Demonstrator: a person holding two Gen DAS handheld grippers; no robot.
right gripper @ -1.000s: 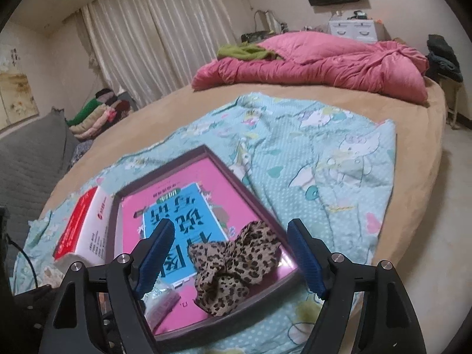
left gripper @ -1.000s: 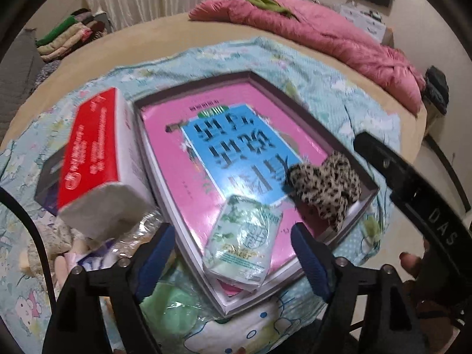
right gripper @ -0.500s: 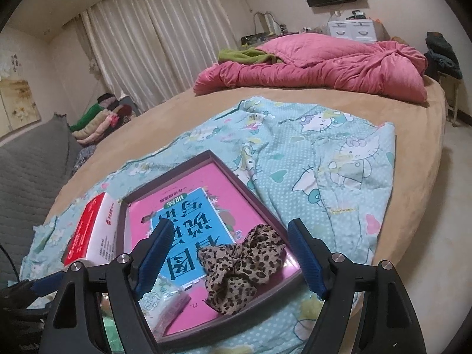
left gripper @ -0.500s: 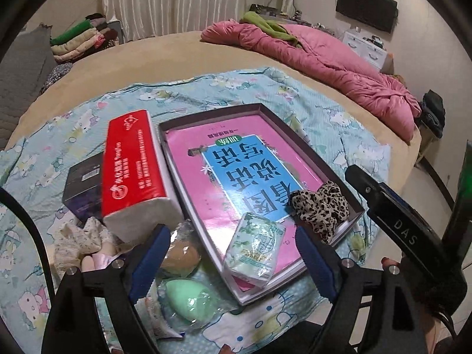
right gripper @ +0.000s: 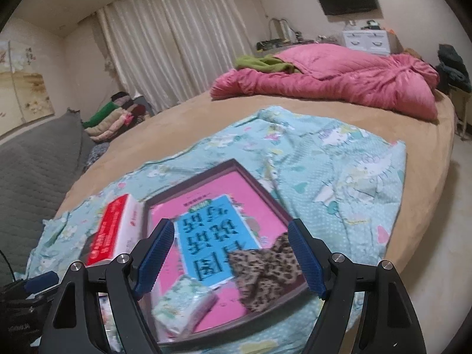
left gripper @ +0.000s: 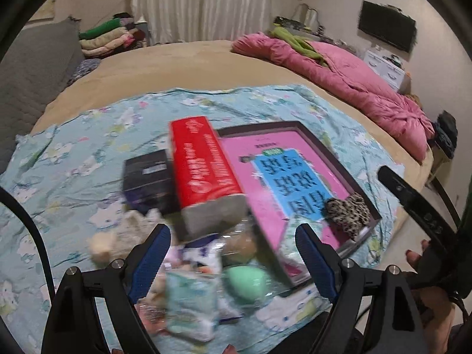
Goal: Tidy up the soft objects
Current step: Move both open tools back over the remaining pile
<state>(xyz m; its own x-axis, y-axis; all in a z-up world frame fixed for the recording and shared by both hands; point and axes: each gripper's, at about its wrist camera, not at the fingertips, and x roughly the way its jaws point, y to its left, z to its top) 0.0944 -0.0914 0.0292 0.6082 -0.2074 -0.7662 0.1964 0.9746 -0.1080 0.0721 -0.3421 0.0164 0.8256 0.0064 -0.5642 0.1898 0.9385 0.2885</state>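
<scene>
Change since a second ago: both hands have drawn back and up from the tray, so the left wrist view now takes in the loose pile outside it; the left jaws have just been opening a little wider, with nothing between them.
Leopard scrunchie point(right gripper: 267, 268): lies inside the tray point(right gripper: 206, 169) at its near right corner, on the pink-and-blue book cover; it looks already sorted.
Green tissue pack point(right gripper: 184, 301): rests in the tray against the near rim, beside the scrunchie but apart from it.
Unsorted pile: a green egg-shaped sponge point(left gripper: 246, 283) and a tan one point(left gripper: 239, 243) in a clear bag, a second pale green pack point(left gripper: 188, 306) and a small plush point(left gripper: 101, 247) lie on the blanket just left of the tray, likely waiting their turn.
Red tissue box point(left gripper: 203, 168): stands along the tray's left wall, with a dark box point(left gripper: 147, 177) behind it.
Left gripper point(left gripper: 233, 261): wide apart, empty, hanging above the pile, probably lining up the next pick.
Right gripper point(right gripper: 231, 261): wide apart, empty, hovering over the tray's near end; the scrunchie shows between its fingers but is untouched.
Blanket point(right gripper: 339, 162): a blue cartoon-print sheet spread on the tan bed as the work surface.
</scene>
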